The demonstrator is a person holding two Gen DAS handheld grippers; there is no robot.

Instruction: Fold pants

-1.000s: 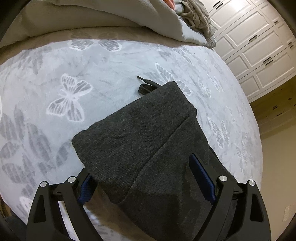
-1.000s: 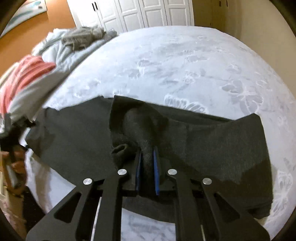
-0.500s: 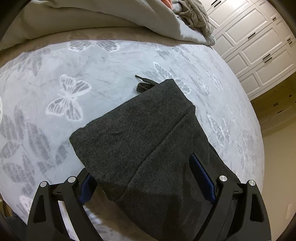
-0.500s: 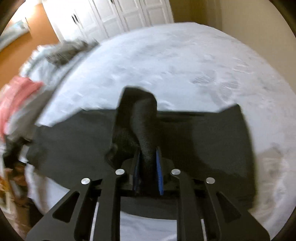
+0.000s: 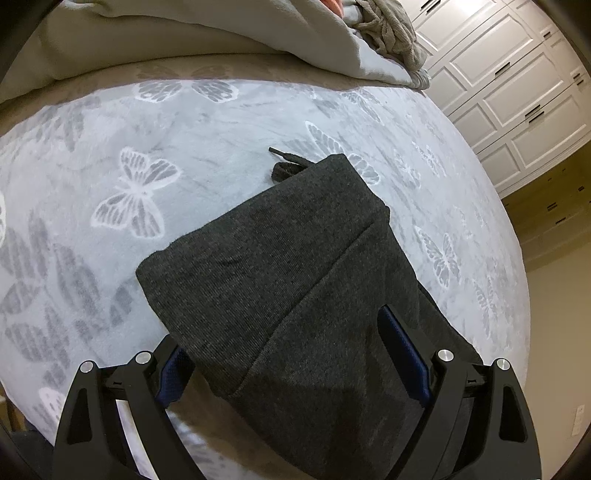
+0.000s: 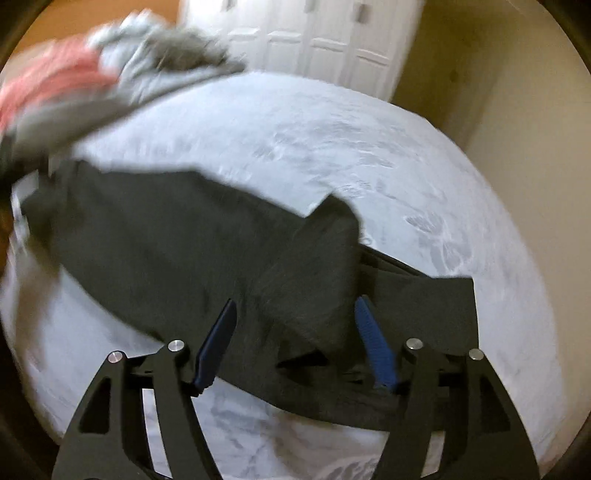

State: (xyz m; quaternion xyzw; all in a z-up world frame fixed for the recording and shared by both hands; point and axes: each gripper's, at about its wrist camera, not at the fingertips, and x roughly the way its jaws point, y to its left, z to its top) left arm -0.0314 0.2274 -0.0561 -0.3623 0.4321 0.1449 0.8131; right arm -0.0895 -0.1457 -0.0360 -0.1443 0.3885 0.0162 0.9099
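Observation:
The dark grey pants (image 5: 280, 280) lie folded on the butterfly blanket (image 5: 140, 155), their black drawstring (image 5: 284, 166) sticking out at the far end. My left gripper (image 5: 291, 362) stands open just above the near part of the pants, one finger on each side, pressing nothing. In the blurred right wrist view the pants (image 6: 166, 251) stretch across the bed. My right gripper (image 6: 295, 347) has its jaws opening. A raised fold of the cloth (image 6: 317, 273) sits between the pads, and neither pad presses on it.
A heap of bedding and clothes (image 5: 229, 33) lies at the far side of the bed, with a pink garment (image 6: 55, 81) among it. White cupboard doors (image 5: 517, 85) stand beyond. The bed edge drops off close to the wall (image 6: 517, 140).
My right gripper has opened and let go of the pants fold it pinched; the hand swung sideways and rolled. The left gripper and the cloth under it stayed put.

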